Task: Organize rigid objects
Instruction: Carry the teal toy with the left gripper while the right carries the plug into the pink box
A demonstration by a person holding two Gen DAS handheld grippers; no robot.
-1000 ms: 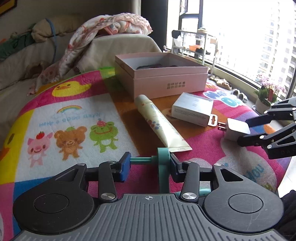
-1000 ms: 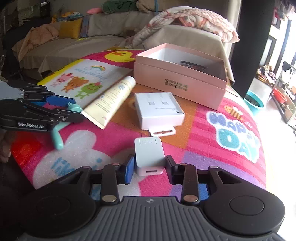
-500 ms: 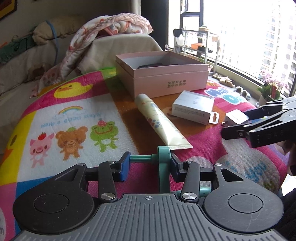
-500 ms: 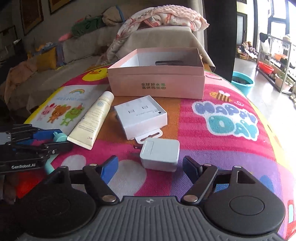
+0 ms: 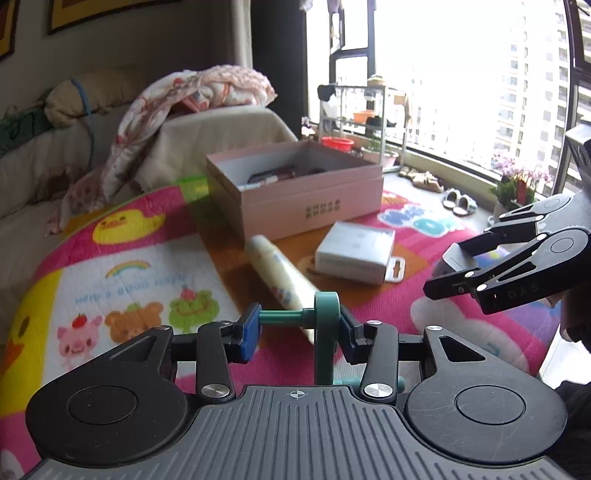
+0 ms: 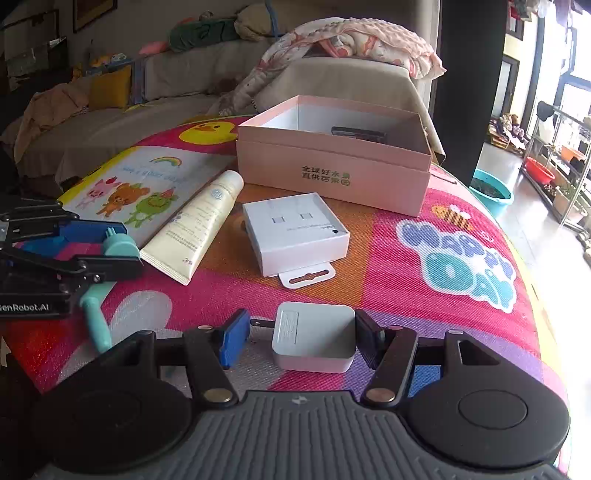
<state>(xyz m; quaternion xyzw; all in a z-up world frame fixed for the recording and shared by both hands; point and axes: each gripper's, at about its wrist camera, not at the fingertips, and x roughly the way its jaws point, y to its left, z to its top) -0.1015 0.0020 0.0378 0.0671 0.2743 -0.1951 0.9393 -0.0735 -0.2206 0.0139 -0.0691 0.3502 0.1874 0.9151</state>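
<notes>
My left gripper is shut on a teal roller tool, held above the mat; it also shows in the right wrist view. My right gripper has its jaws around a white charger plug; the right pad touches it, and its prongs reach the left pad. A pink open box with a dark item inside stands behind. A cream tube and a small white box lie between.
The colourful play mat covers the table. A sofa with a blanket stands behind the box. A window and a metal rack are at the right. The mat's edge drops off at the right.
My right gripper opened, let go of the charger, then closed in around it again at a new angle. My left gripper rose with the roller.
</notes>
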